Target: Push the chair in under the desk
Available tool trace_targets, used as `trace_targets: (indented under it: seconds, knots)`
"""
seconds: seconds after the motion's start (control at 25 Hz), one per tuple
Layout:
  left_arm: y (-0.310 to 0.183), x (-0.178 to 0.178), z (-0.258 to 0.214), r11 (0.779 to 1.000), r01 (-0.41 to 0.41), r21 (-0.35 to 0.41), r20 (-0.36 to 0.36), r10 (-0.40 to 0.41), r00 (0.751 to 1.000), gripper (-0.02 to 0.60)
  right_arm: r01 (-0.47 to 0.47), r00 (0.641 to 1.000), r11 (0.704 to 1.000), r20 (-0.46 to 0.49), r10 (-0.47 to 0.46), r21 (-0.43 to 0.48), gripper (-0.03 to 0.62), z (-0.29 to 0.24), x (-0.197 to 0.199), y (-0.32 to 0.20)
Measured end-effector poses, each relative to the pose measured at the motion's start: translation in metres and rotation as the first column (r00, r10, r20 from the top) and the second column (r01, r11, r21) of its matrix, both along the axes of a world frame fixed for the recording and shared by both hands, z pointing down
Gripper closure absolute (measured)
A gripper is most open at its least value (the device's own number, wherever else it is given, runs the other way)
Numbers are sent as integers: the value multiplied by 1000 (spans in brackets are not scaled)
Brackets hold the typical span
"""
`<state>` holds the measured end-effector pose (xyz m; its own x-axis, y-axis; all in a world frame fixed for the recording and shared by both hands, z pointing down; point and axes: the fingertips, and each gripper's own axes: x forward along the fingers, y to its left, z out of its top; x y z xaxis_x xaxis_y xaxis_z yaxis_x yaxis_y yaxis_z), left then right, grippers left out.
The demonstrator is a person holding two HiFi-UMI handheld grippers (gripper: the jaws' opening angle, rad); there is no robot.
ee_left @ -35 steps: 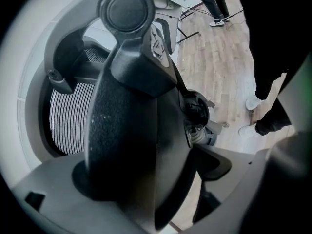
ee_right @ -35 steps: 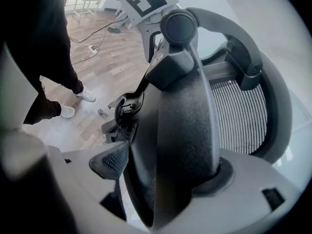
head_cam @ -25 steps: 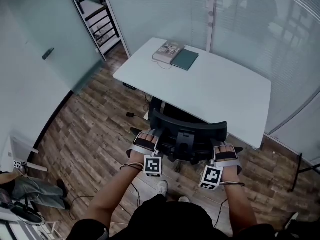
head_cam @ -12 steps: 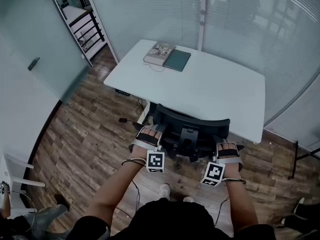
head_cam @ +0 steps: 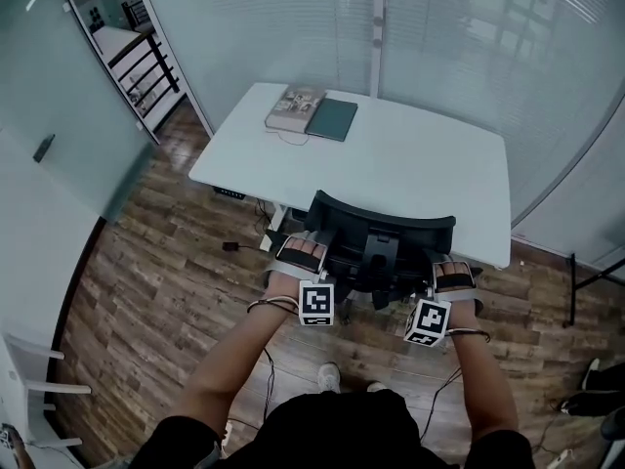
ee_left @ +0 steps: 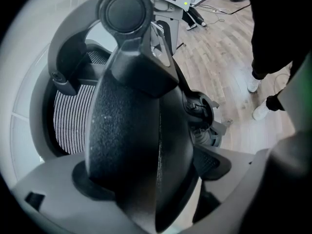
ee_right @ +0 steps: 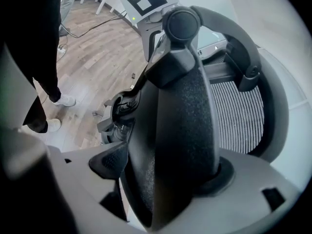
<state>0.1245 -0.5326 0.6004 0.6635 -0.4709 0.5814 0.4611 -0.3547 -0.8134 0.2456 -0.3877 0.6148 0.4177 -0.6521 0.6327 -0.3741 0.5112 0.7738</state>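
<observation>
A black mesh office chair (head_cam: 383,233) stands at the near edge of the white desk (head_cam: 430,169), its seat partly beneath the top. My left gripper (head_cam: 302,253) is shut on the chair's left armrest (ee_left: 136,140), whose dark pad fills the left gripper view between the grey jaws. My right gripper (head_cam: 450,276) grips the right armrest (ee_right: 183,140) the same way, jaws wide round the pad. The mesh backrest (ee_right: 239,113) shows behind the pad, and the backrest (ee_left: 73,116) also appears in the left gripper view.
A book (head_cam: 292,108) and a green notebook (head_cam: 332,119) lie at the desk's far left corner. Frosted glass walls (head_cam: 459,37) close in behind and to the right of the desk. Cables (head_cam: 239,246) trail over the wooden floor. My shoes (head_cam: 330,376) stand behind the chair.
The chair has rolled forward toward the desk with both grippers on its armrests, and I have stepped forward after it. The desk now sits nearer in the head view.
</observation>
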Motion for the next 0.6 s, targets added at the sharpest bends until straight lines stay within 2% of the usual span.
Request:
trace_targets:
  seconds: [0.36, 0.6]
  knots:
    - [-9, 13, 2, 999, -50, -8, 0, 50, 999, 100, -68, 998, 998, -18, 68, 20, 195, -4, 11, -8]
    - [-23, 20, -4, 997, -76, 4, -22, 76, 997, 100, -75, 997, 997, -8, 75, 23, 189, -6, 12, -20]
